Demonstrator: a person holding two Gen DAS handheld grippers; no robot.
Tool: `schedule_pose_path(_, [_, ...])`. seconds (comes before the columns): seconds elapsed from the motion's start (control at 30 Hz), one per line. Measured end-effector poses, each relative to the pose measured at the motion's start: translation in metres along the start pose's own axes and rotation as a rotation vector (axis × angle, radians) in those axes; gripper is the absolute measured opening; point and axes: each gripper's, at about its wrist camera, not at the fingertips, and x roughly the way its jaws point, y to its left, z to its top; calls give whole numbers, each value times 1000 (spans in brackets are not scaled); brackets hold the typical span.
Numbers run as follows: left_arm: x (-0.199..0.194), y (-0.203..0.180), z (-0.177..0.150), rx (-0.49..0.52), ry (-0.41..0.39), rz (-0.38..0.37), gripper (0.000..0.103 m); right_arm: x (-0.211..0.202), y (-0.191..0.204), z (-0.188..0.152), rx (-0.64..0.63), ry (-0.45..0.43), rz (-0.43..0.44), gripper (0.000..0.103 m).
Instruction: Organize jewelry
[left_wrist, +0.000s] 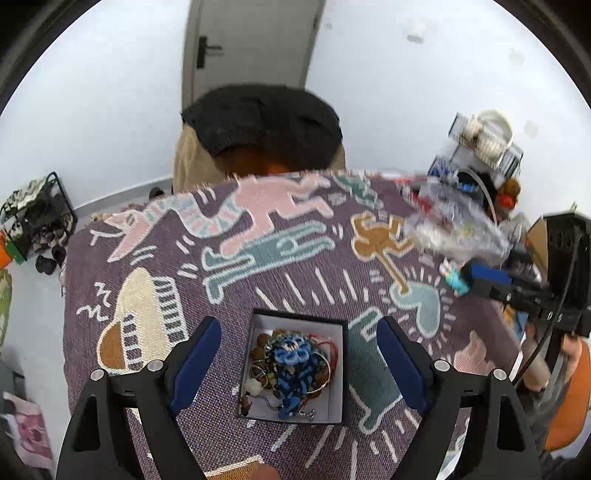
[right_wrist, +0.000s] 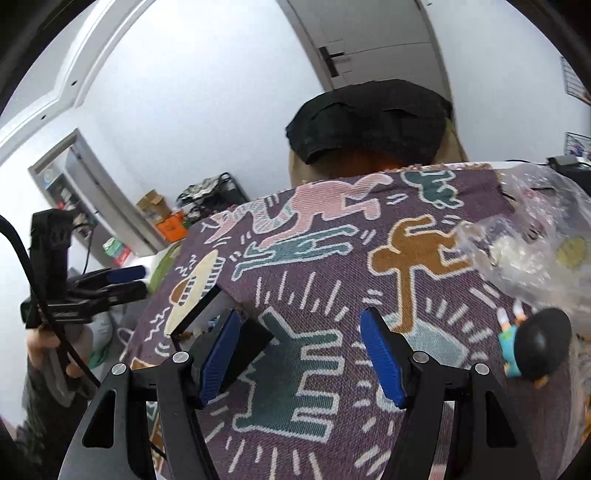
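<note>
A small open box (left_wrist: 341, 365), black outside and white inside, sits on the patterned purple cloth (left_wrist: 280, 266). It holds a tangle of jewelry (left_wrist: 291, 365): blue beads, brown beads, a thin bangle, a red cord. My left gripper (left_wrist: 299, 354) is open, its blue pads on either side of the box, above it. My right gripper (right_wrist: 299, 354) is open and empty over the cloth; the box (right_wrist: 207, 306) lies just left of its left finger, mostly hidden. The right gripper also shows in the left wrist view (left_wrist: 480, 280), and the left gripper shows in the right wrist view (right_wrist: 122, 280).
A clear plastic bag (right_wrist: 535, 240) with small items lies at the cloth's right side. A toy figure with a black head (right_wrist: 535, 347) lies near it. A chair with a dark garment (left_wrist: 262, 122) stands behind the table. Clutter stands at the far right (left_wrist: 484, 147).
</note>
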Motion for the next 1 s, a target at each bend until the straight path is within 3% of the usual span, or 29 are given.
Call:
schedule_pose_path(0.43, [-58,5,-40,-31,-181,21,87,-37,32,-38,3,-28,-105,68])
schedule_pose_path(0.6, [-79,1,-61,-50,-259,40,97,-54,44,-53,-15,-56,-120,68])
schedule_pose_path(1.0, [-111,-16,-111,-56,-375,152,103,-81,68,-91,-79,-126,-159,68])
